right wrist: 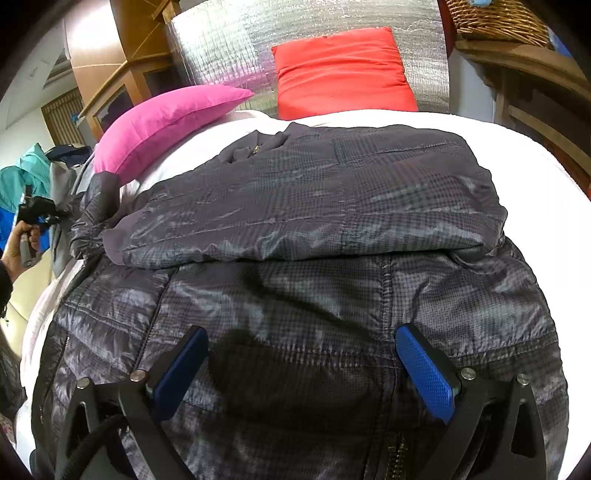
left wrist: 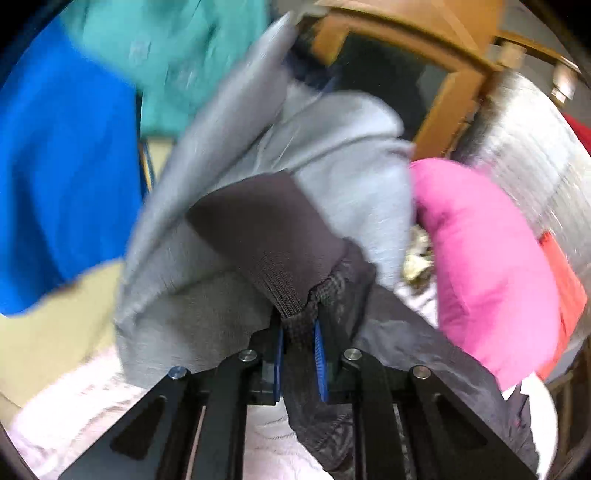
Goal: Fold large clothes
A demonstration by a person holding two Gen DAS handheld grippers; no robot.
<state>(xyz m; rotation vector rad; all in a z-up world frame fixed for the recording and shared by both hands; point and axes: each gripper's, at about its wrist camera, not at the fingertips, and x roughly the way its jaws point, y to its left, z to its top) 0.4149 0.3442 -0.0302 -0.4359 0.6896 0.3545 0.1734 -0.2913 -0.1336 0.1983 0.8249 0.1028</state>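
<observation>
A dark grey checked padded jacket (right wrist: pixel 303 206) lies on the white bed (right wrist: pixel 524 147), its upper part folded over the lower body. My right gripper (right wrist: pixel 301 369) is open just above the jacket's lower body near the zipper, holding nothing. My left gripper (left wrist: pixel 299 354) is shut on the jacket's dark knit sleeve cuff (left wrist: pixel 295 314), lifted at the bed's left edge. That gripper also shows in the right wrist view (right wrist: pixel 37 214), held by a hand, with the sleeve (right wrist: pixel 92 206) stretched toward it.
A pink pillow (right wrist: pixel 162 122) and a red pillow (right wrist: pixel 343 74) lie at the head of the bed against a silver foil panel (right wrist: pixel 229 44). Grey (left wrist: pixel 332 147), blue (left wrist: pixel 62 166) and teal (left wrist: pixel 166 55) clothes hang left. Wooden furniture (left wrist: pixel 454 92) stands behind; a wicker basket (right wrist: pixel 495 18) sits at right.
</observation>
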